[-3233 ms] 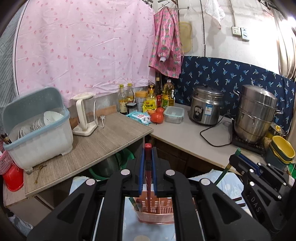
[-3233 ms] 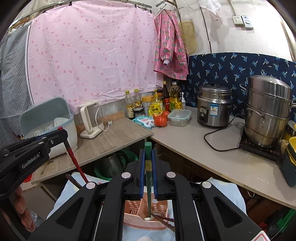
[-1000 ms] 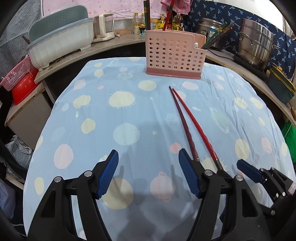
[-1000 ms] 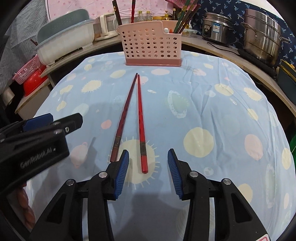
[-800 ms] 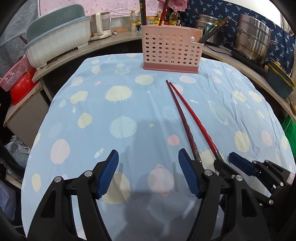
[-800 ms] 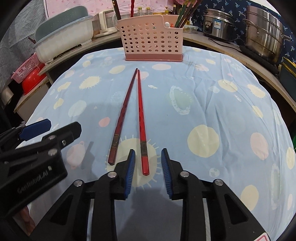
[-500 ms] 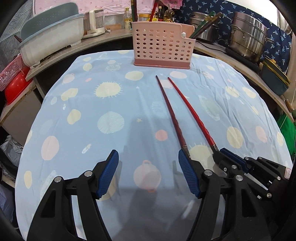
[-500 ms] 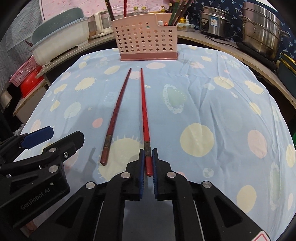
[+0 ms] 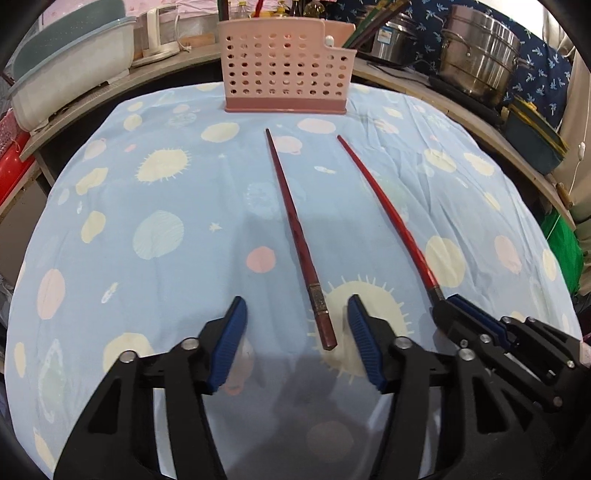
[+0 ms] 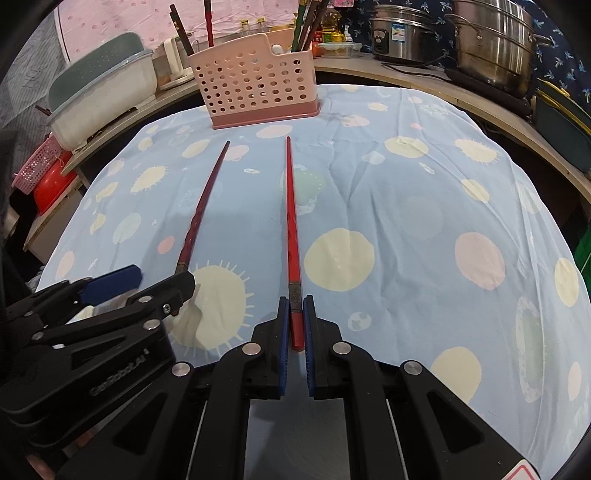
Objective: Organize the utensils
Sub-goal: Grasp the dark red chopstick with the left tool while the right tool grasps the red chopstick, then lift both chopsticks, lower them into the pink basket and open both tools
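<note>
Two chopsticks lie on the blue spotted tablecloth. My right gripper is shut on the thick end of the bright red chopstick, which also shows in the left wrist view. My left gripper is open, its pads either side of the thick end of the dark red chopstick, not touching it; that chopstick also shows in the right wrist view. A pink perforated utensil basket stands at the far edge and holds several chopsticks.
A counter curves behind the table with a grey-blue dish tub, a rice cooker, a steel steamer pot and bottles. A red basin sits at the left.
My right gripper closed on the bright red chopstick and swung it apart from the dark one. My left gripper moved over so the dark red chopstick's end lies between its open pads.
</note>
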Demonstrator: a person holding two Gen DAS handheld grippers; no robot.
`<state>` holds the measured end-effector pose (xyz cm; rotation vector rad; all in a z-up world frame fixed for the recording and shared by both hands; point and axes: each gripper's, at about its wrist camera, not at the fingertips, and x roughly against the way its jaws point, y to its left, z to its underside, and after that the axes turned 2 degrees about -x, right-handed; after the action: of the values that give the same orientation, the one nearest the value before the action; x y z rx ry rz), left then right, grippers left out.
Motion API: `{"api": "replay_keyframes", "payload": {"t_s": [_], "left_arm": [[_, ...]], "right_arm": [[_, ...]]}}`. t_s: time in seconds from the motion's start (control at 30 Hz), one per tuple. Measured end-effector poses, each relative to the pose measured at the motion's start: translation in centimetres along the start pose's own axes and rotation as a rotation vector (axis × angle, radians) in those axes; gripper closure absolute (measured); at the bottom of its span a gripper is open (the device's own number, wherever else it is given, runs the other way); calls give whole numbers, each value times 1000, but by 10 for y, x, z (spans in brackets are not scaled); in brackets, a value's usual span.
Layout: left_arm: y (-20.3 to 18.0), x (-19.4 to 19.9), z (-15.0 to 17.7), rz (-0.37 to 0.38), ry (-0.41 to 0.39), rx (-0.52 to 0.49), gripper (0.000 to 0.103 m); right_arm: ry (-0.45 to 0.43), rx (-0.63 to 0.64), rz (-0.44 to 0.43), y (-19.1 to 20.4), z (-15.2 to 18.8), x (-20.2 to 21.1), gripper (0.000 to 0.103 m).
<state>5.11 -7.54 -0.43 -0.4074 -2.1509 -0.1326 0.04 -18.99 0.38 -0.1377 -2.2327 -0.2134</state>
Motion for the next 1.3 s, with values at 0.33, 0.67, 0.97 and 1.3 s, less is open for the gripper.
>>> {"api": "replay_keyframes", "payload": {"t_s": [0.33, 0.67, 0.97, 1.3], "left_arm": [[10, 1, 2, 12, -11, -8, 96], [26, 34, 4, 42, -49, 19, 96], [44, 88, -16, 70, -147, 64, 96], [54, 139, -48, 87, -258, 80, 96]], "right_arm": [[-3, 8, -14, 5, 3, 4, 96], [-51, 26, -45, 17, -5, 30, 96], [-150, 35, -80, 28, -29, 77, 96], [-234, 47, -109, 37, -60, 113, 96]]}}
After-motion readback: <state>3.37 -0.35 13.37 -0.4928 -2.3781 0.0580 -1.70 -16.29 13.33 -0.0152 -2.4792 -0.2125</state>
